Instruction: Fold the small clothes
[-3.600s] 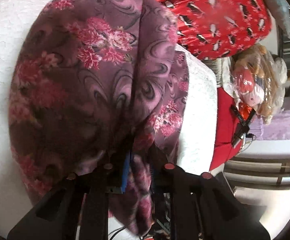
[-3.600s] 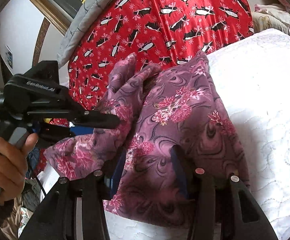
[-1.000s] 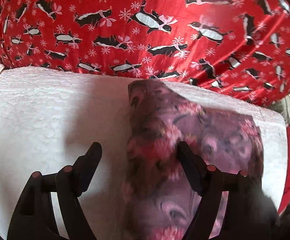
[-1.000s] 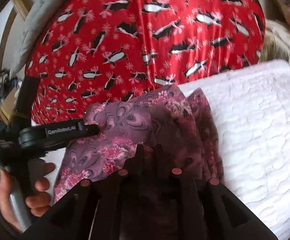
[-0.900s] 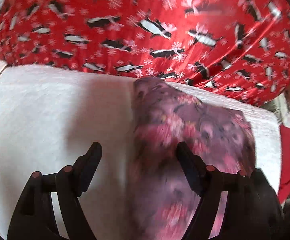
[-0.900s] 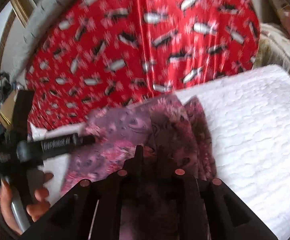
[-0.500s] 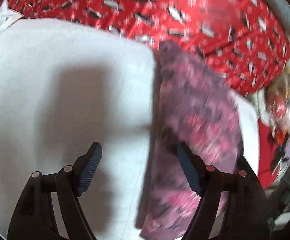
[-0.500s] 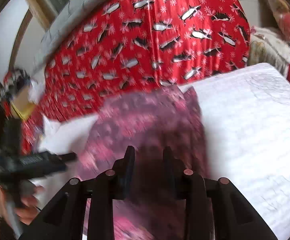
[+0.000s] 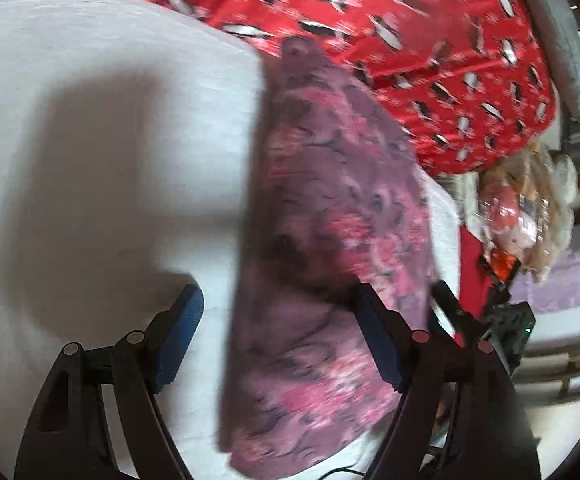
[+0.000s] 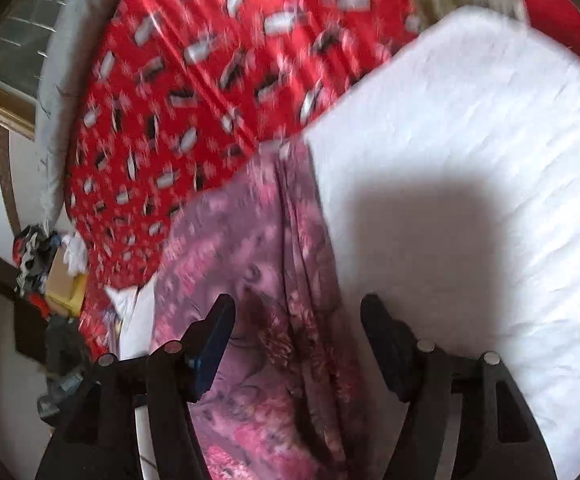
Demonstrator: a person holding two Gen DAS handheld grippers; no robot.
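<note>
A purple garment with pink flowers lies folded into a long strip on the white quilted surface. My left gripper is open and empty, its fingers either side of the strip's left edge. In the right wrist view the same garment lies at the white surface's left edge. My right gripper is open and empty above the garment's near part. Both views are blurred by motion.
A red blanket with a penguin print lies behind the white surface. A bagged toy and a dark device sit off the right side. Clutter and a box lie at the left.
Both grippers have let go of the garment and opened. They have pulled back and swung, and the garment now lies as a folded strip.
</note>
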